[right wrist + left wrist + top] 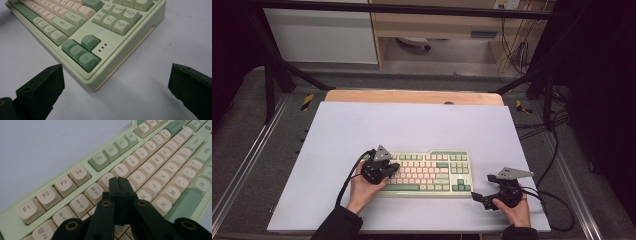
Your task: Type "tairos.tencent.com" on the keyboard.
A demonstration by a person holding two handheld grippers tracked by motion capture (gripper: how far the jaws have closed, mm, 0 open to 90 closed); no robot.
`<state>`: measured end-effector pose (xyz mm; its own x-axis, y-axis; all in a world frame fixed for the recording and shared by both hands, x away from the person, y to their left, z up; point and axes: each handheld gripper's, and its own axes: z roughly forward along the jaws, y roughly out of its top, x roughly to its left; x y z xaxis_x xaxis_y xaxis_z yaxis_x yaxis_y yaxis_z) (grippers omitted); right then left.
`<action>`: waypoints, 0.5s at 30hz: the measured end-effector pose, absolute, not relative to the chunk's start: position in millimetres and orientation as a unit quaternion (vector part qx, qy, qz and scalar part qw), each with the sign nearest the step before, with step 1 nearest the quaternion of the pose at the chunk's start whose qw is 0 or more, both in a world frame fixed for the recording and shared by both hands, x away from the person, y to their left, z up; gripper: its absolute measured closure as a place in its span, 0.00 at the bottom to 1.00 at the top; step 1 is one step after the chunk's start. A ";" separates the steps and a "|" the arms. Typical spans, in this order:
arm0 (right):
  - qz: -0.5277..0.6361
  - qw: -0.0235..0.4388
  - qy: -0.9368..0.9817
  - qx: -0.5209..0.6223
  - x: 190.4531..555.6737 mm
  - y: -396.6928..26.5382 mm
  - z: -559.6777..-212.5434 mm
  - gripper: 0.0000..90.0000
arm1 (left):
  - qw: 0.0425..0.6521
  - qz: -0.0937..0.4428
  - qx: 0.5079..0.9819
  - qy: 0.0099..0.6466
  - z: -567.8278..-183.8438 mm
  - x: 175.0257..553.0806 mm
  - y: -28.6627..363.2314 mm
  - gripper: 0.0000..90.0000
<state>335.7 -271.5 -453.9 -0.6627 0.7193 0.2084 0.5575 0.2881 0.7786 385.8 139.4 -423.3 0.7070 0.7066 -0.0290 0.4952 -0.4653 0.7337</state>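
Black, matte and blocky, the left gripper (119, 185) has its jaws pressed flat together, tips over the cream keys beside the 5 and 6 at centre frame. One keyboard (428, 173), pale green plastic with rounded cream and darker green caps, lies low on the smooth white board (412, 125). At lower right, the right gripper (116, 82) gapes wide around the keyboard's corner with four green arrow keys (81, 48).

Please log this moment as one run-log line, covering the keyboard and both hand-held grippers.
left hand-held gripper: shut, tips over keyboard keys | right hand-held gripper: open, off keyboard's near right corner | white mat
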 end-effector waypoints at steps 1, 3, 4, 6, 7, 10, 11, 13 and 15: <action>0.442 0.093 0.798 0.399 335.9 -271.6 -454.2 0.01 | 0.375 0.141 0.844 0.356 -424.0 386.0 139.5 1.00; 0.442 0.093 0.798 0.398 335.9 -271.6 -454.2 0.01 | 0.373 0.140 0.845 0.357 -426.4 386.3 139.2 1.00; 0.443 0.091 0.797 0.400 335.7 -271.4 -454.0 0.01 | 0.376 0.140 0.843 0.357 -426.8 386.3 139.4 1.00; 0.442 0.092 0.798 0.399 335.7 -271.7 -453.9 0.01 | 0.377 0.140 0.843 0.357 -426.8 386.2 139.9 1.00; 0.442 0.091 0.798 0.400 335.7 -271.7 -453.8 0.01 | 0.377 0.139 0.843 0.356 -426.4 386.0 140.2 1.00; 0.442 0.092 0.797 0.401 335.7 -271.5 -454.0 0.01 | 0.383 0.137 0.841 0.355 -423.8 384.4 141.3 1.00; 0.442 0.092 0.797 0.401 335.7 -271.5 -454.0 0.01 | 0.383 0.137 0.842 0.355 -422.6 383.7 141.9 1.00; 0.441 0.093 0.799 0.398 336.0 -271.6 -454.4 0.01 | 0.384 0.136 0.842 0.354 -421.0 382.3 143.4 1.00; 0.442 0.093 0.798 0.398 335.9 -271.6 -454.3 0.01 | 0.387 0.136 0.841 0.353 -419.1 380.7 145.5 1.00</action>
<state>335.9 -271.6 -454.3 -0.6653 0.7184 0.2029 0.5535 0.2923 0.7799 380.7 145.5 -419.1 0.7137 0.6990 -0.0446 0.4890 -0.4517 0.7462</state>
